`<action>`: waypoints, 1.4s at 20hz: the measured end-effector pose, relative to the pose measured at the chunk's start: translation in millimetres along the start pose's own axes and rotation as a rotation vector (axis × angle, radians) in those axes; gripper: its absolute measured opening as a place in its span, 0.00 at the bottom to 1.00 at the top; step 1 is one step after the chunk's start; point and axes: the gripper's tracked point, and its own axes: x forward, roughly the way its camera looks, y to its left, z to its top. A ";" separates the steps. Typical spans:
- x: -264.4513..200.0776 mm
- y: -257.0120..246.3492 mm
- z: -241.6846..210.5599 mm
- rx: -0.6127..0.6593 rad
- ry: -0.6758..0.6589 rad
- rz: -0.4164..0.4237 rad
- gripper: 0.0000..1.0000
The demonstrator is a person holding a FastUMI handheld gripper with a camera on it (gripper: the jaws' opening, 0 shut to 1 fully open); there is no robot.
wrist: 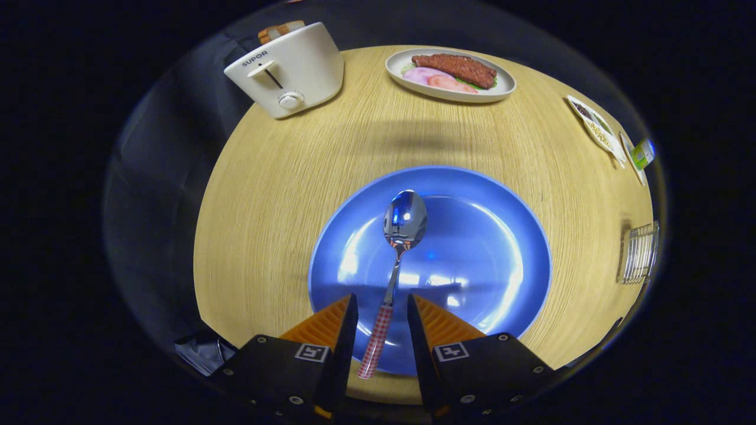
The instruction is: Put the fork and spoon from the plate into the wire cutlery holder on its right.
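Note:
A spoon (405, 219) with a shiny bowl and a red-and-white checked handle lies on the blue plate (484, 248), bowl pointing away from me. My gripper (381, 301) is open over the plate's near side. The checked handle runs between the two fingers with a gap on each side, so neither finger touches it. The wire cutlery holder (639, 252) stands on the wooden table well to the right of the plate.
A white toaster (287, 68) with bread in it stands at the far left of the round wooden table (266, 195). A white dish of meat and sliced food (449, 94) sits at the back. Small dishes (596, 127) line the far right edge.

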 end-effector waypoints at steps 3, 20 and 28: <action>4.5 -4.0 1.2 0.020 0.019 -0.031 0.40; -104.4 -113.9 10.2 0.168 -0.109 -0.004 0.07; -180.1 -241.0 -2.0 0.223 -0.153 -0.080 0.07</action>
